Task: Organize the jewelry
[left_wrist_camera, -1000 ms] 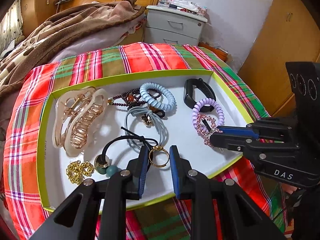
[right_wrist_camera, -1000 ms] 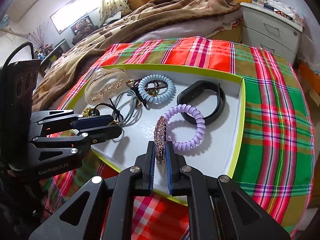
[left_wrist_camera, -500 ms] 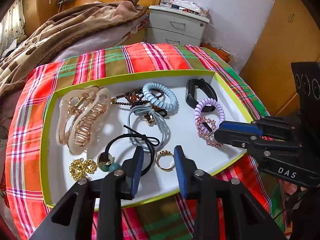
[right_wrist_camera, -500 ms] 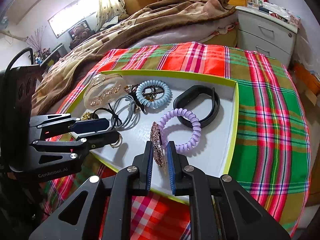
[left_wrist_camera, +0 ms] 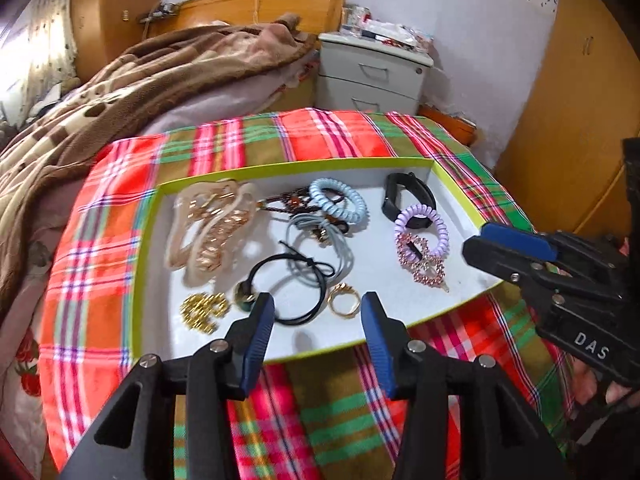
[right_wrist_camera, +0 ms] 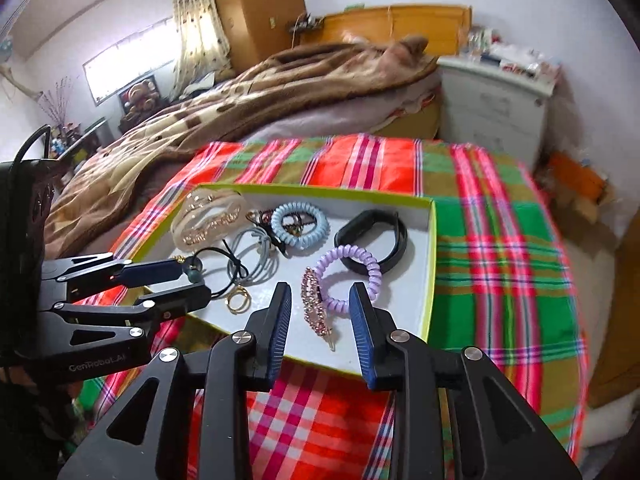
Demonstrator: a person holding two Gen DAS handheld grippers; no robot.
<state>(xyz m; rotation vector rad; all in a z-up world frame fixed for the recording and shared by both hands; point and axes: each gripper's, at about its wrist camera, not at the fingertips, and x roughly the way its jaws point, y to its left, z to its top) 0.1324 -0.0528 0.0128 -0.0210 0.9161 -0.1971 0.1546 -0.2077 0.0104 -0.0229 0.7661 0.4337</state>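
Note:
A white tray with a lime-green rim (left_wrist_camera: 144, 264) (right_wrist_camera: 432, 264) holds the jewelry. A gold ring (left_wrist_camera: 343, 305) (right_wrist_camera: 239, 302) lies flat near its front edge. My left gripper (left_wrist_camera: 318, 304) (right_wrist_camera: 192, 280) hovers just short of the ring, its jaws opening with nothing between the pads. A pink rhinestone hair clip (left_wrist_camera: 420, 260) (right_wrist_camera: 314, 304) rests on the tray against a purple spiral hair tie (left_wrist_camera: 422, 230) (right_wrist_camera: 352, 276). My right gripper (right_wrist_camera: 320, 294) (left_wrist_camera: 476, 240) is above the clip, jaws opening, pads clear of it.
Also in the tray are a clear claw clip (left_wrist_camera: 212, 232), a blue spiral tie (left_wrist_camera: 338, 200), a black wristband (left_wrist_camera: 406, 200), grey and black hair ties and a gold bead bracelet (left_wrist_camera: 204, 310). The tray sits on a plaid cloth (left_wrist_camera: 96, 264); a bed and nightstand (left_wrist_camera: 372, 76) stand behind.
The left gripper let go of the gold ring, the right one let go of the pink clip, which now lies flat. Both opened and drew back and up.

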